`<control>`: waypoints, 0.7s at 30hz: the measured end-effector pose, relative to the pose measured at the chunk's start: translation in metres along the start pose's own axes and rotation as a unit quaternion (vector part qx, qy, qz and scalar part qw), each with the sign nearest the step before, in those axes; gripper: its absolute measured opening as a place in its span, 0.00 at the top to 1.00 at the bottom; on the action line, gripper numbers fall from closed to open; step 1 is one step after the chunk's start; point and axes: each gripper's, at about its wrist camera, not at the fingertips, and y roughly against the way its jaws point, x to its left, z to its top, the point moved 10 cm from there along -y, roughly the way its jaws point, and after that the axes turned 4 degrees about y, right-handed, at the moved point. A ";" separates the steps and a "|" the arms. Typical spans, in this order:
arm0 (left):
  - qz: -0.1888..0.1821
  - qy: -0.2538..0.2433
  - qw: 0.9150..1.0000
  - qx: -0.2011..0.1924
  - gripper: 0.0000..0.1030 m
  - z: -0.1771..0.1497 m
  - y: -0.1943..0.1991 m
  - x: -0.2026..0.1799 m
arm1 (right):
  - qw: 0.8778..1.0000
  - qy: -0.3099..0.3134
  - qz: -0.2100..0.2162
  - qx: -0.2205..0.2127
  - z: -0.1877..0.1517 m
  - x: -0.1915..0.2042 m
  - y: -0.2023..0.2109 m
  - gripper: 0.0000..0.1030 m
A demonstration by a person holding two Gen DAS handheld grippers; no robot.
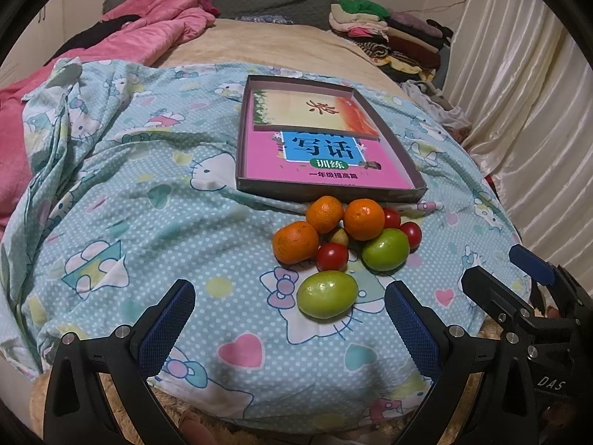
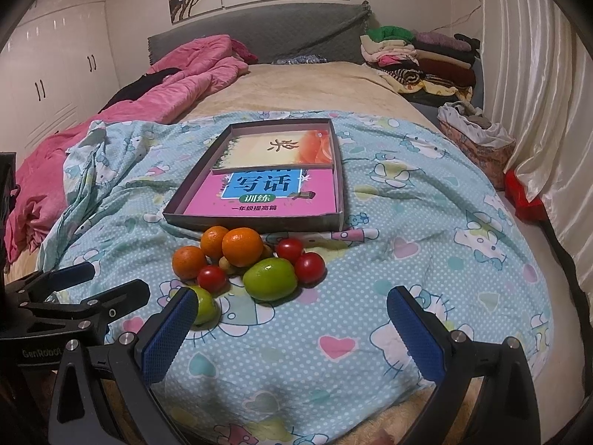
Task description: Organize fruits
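Observation:
A pile of fruit lies on the blue cartoon-print sheet [image 1: 148, 193] in front of a shallow grey box [image 1: 326, 194]. It holds three oranges [image 1: 363, 219], three cherry tomatoes [image 1: 332, 256], a small yellowish fruit [image 1: 339, 237] and two green fruits. The nearer green fruit [image 1: 327, 294] lies just ahead of my left gripper [image 1: 289, 326], which is open and empty. My right gripper [image 2: 292, 328] is open too, with the other green fruit [image 2: 270, 279] a little beyond its fingers. Each gripper shows at the edge of the other's view.
The box [image 2: 255, 222] contains a pink booklet [image 2: 259, 200] and a cream and orange card [image 2: 281, 148]. A pink quilt [image 2: 111, 111] is heaped at the left, folded clothes [image 2: 418, 59] at the far right, and a curtain [image 2: 537, 92] along the right side.

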 end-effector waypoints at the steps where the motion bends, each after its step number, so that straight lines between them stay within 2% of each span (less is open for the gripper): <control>1: 0.000 0.000 1.000 0.002 0.01 0.000 -0.001 0.000 | 1.000 -0.002 0.001 0.002 0.000 0.000 -0.001 0.00; 21: -0.024 -0.009 0.999 0.044 0.01 -0.016 -0.021 -0.007 | 0.999 -0.025 0.030 0.031 0.007 -0.008 -0.022 0.00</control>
